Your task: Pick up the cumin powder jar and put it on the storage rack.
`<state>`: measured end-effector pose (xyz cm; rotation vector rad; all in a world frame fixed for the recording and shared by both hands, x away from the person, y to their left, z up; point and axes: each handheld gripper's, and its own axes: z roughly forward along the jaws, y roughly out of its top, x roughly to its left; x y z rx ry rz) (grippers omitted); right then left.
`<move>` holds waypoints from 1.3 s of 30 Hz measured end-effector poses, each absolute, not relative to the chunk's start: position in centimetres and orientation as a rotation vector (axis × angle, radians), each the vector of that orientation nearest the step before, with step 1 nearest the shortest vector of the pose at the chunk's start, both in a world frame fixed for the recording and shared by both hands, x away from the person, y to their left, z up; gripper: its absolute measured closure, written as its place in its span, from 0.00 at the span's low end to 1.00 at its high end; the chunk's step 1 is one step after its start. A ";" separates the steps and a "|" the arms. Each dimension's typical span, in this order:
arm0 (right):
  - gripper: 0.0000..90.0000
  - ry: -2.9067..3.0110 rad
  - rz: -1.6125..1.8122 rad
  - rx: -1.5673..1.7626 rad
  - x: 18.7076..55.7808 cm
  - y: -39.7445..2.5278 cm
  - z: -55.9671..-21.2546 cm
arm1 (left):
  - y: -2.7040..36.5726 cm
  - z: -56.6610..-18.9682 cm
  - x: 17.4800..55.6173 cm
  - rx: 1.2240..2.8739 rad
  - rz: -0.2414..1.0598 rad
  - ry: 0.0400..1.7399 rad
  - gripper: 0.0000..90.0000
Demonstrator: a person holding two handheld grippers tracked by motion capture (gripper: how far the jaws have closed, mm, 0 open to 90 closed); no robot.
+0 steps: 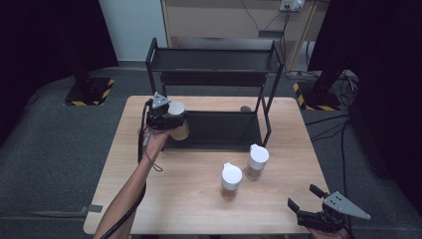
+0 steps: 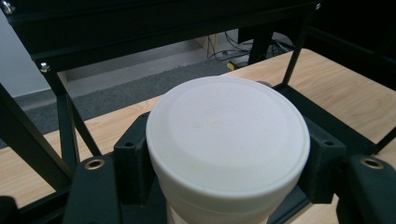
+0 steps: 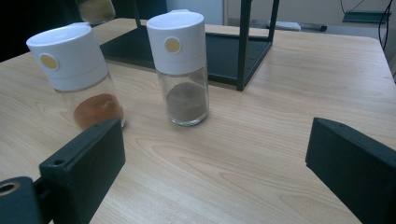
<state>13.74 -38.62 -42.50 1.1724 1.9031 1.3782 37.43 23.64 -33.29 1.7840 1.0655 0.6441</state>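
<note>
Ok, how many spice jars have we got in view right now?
3. One jar is held in the left claw at the rack's lower shelf; the orange-powder jar and the brown-powder jar stand on the table. None seems hidden.

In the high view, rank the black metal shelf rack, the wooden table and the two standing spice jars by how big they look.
1. Light wooden table
2. Black metal two-tier shelf rack
3. White-capped glass jar of orange spice and white-capped glass jar of brown spice: they look alike, so no ranking between them.

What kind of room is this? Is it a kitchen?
Probably not a kitchen; it looks like a lab or test room. A plain wooden table stands on grey carpet, with dark curtains around it, loose cables on the floor, and hazard-striped stand bases.
</note>
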 end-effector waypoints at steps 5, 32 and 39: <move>0.06 1.902 1.381 1.175 13.8 -38.7 -42.5 | 23.1 -34.5 38.3 1.780 0.654 1.093 0.37; 0.06 1.907 1.390 1.176 13.9 -38.8 -42.6 | 21.9 -38.4 40.2 1.785 0.660 1.186 0.36; 0.06 1.908 1.391 1.177 13.9 -38.8 -42.6 | 22.1 -38.7 40.3 1.780 0.654 1.192 0.36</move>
